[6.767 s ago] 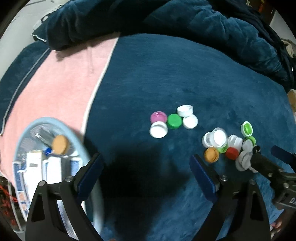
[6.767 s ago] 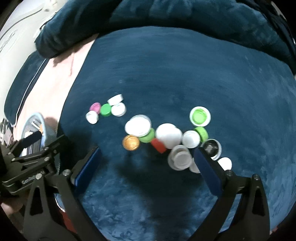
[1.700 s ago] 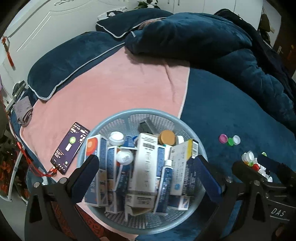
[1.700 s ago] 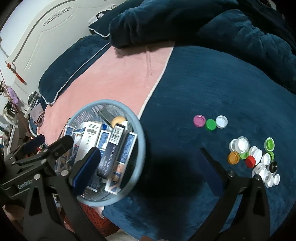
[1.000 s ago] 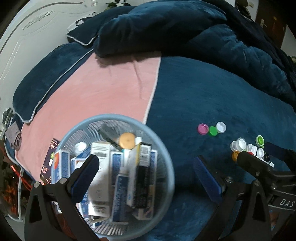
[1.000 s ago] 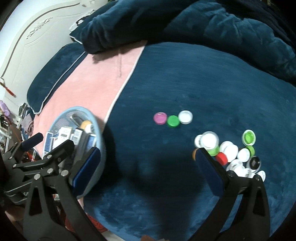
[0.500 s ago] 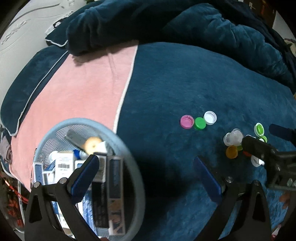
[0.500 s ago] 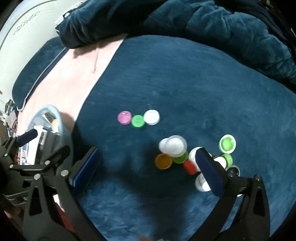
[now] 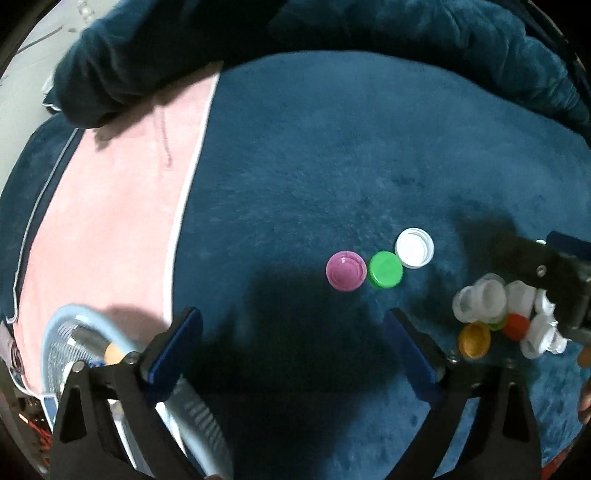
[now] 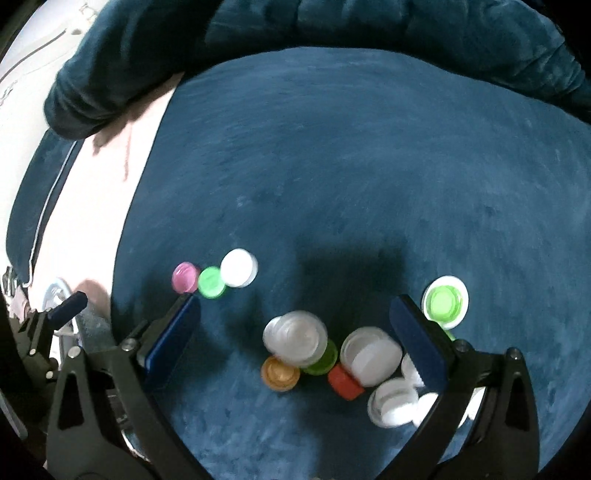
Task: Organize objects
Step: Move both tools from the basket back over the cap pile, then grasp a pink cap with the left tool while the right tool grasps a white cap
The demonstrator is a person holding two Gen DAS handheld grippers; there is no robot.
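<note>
A pink cap, a green cap and a white cap lie in a row on the dark blue blanket. The same row shows in the right wrist view: pink cap, green cap, white cap. A pile of caps, with an orange cap and a red cap, lies between my right gripper's fingers. My right gripper is open and empty above the pile. My left gripper is open and empty, below the row.
A light blue mesh basket with boxes sits at the lower left, by my left gripper's left finger. A pink towel covers the bed on the left. A rumpled dark blue duvet lies along the back. The pile also shows in the left wrist view.
Both grippers have swung right and down, away from the basket and closer to the caps. The basket has slid to the lower left edge. The row holds three caps, where several lay 6.8 s ago.
</note>
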